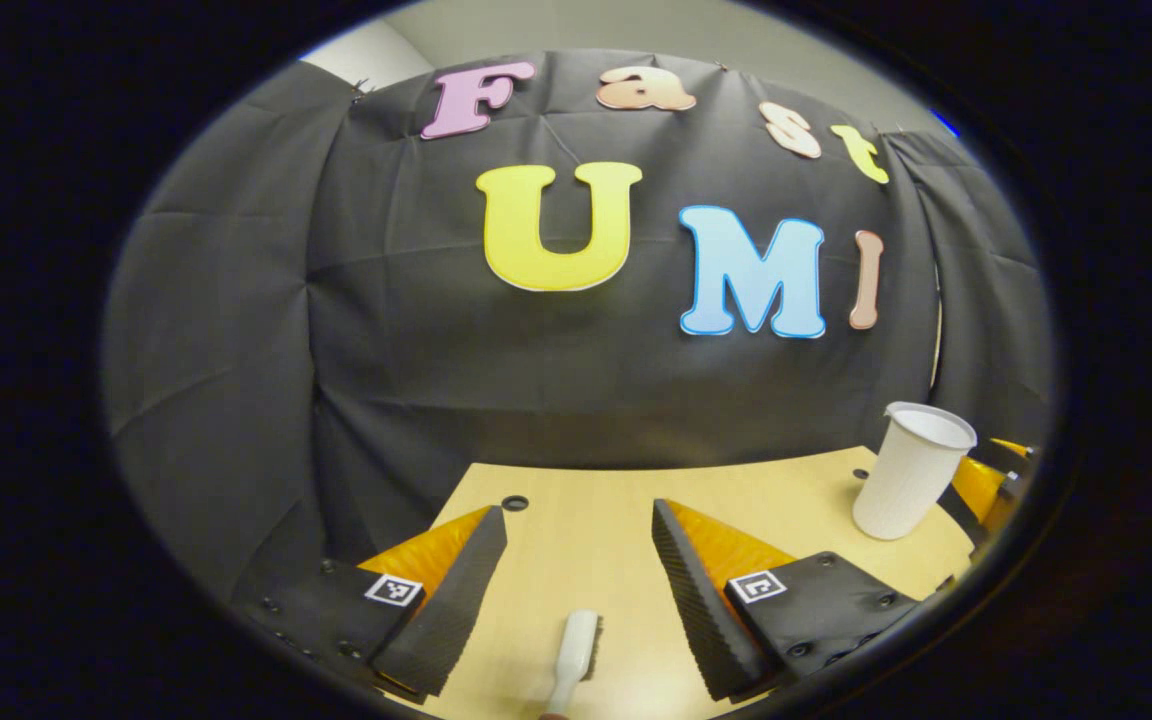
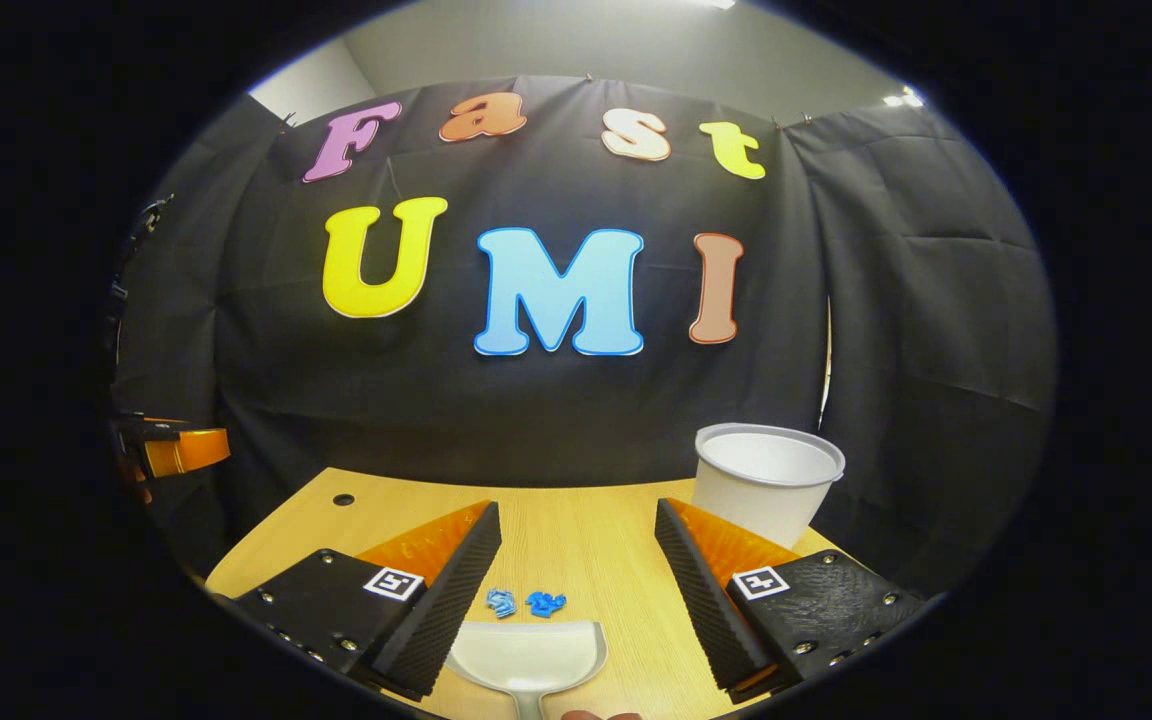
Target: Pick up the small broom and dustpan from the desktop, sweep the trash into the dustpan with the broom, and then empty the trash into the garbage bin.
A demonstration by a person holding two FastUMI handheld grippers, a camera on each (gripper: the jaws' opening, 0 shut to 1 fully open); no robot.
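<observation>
Left tool (image 1: pixel 576 600) spread, broom (image 1: pixel 574 660) between fingers (untouched), right tool (image 2: pixel 576 600) spread above dustpan (image 2: pixel 528 655)

One desk (image 2: pixel 576 540). One white cup (image 2: pixel 766 480). One white dustpan (image 2: pixel 528 655). Two blue scraps of trash (image 2: pixel 524 603), just beyond the dustpan. One small white broom (image 1: pixel 576 650).

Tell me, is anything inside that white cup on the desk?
The white cup stands upright on the wooden desk, and the right gripper view looks only partly into its mouth. The inner wall showing is bare white; the bottom is hidden by the rim, so I can't tell.
</observation>
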